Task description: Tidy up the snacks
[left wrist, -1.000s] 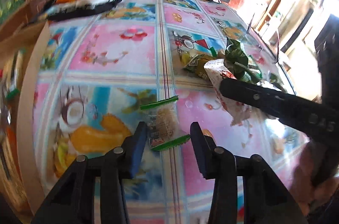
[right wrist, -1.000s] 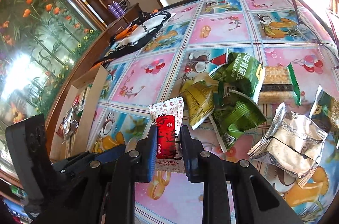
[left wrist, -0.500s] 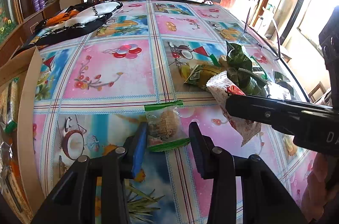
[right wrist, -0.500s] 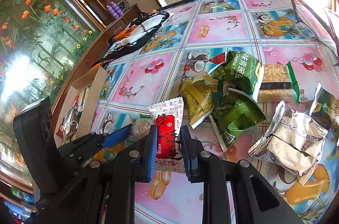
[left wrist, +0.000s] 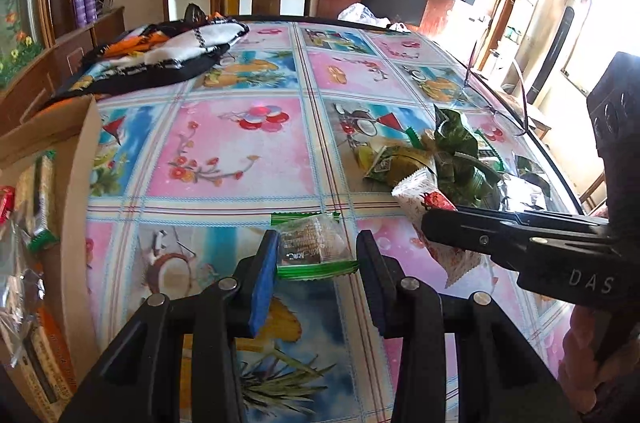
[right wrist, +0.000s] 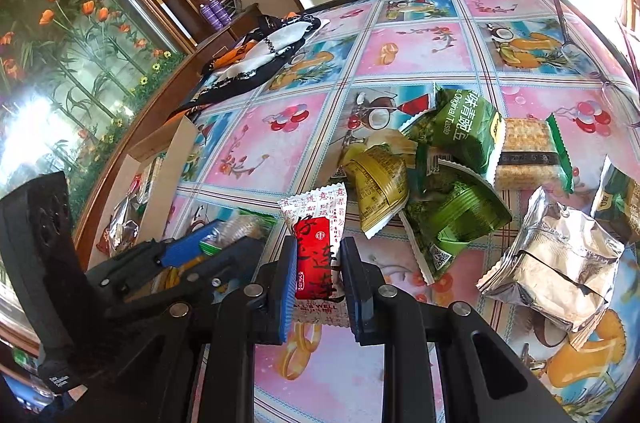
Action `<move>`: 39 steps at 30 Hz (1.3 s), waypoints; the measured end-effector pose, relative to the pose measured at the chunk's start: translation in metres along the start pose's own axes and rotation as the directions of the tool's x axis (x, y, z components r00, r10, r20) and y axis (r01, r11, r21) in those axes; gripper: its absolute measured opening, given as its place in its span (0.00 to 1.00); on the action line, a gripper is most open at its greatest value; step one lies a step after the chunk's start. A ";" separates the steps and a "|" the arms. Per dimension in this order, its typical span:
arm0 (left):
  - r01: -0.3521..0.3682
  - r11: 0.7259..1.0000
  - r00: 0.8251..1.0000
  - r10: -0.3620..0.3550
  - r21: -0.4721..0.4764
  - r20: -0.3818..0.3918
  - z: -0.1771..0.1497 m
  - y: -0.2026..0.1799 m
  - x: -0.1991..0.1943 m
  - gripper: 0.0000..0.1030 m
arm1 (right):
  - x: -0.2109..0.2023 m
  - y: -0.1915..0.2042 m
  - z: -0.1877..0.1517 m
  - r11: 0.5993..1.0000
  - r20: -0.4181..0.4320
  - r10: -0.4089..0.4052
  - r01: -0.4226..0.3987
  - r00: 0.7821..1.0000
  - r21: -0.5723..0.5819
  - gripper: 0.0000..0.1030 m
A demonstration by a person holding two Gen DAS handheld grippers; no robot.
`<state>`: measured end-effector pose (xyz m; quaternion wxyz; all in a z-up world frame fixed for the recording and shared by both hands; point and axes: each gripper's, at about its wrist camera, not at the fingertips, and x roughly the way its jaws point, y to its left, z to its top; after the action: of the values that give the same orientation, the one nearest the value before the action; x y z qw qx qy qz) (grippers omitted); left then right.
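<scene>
Both pick-ups are under way: the right gripper (right wrist: pixel 315 277) clamps the red-and-white packet (right wrist: pixel 316 255), while the left gripper (left wrist: pixel 316 259), jaws apart, straddles the clear biscuit packet (left wrist: pixel 310 243) on the table (left wrist: pixel 240 151) and must next close, then carry toward the cardboard box (left wrist: pixel 78 159) at the table's left edge.

Glossy plastic tablecloth (left wrist: pixel 240 151), crinkled silver foil packet (right wrist: pixel 552 263), matt cardboard box (left wrist: pixel 78 183)

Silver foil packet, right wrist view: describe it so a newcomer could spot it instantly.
On the fruit-print tablecloth, find the snack heap right of the right gripper. The silver foil packet lies at its near right edge, beside the green packets. It alone is plain crinkled silver with no printing.
</scene>
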<state>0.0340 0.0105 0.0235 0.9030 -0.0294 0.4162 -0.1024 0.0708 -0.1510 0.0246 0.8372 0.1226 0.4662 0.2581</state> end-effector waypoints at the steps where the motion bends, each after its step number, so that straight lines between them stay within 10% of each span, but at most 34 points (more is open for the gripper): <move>1: 0.001 1.000 1.000 -0.001 -0.001 -0.001 0.000 0.001 0.000 0.37 | 0.000 0.001 0.000 1.000 0.001 -0.004 0.004 1.000 -0.004 0.22; 39: 0.032 0.998 0.999 -0.033 -0.057 -0.003 0.003 0.011 -0.002 0.35 | 0.010 0.009 -0.008 0.999 -0.024 -0.019 0.019 1.000 -0.028 0.22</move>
<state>0.0366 0.0216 0.0254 0.8993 -0.0616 0.4201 -0.1052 0.0656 -0.1381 0.0176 0.8355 0.1032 0.4740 0.2582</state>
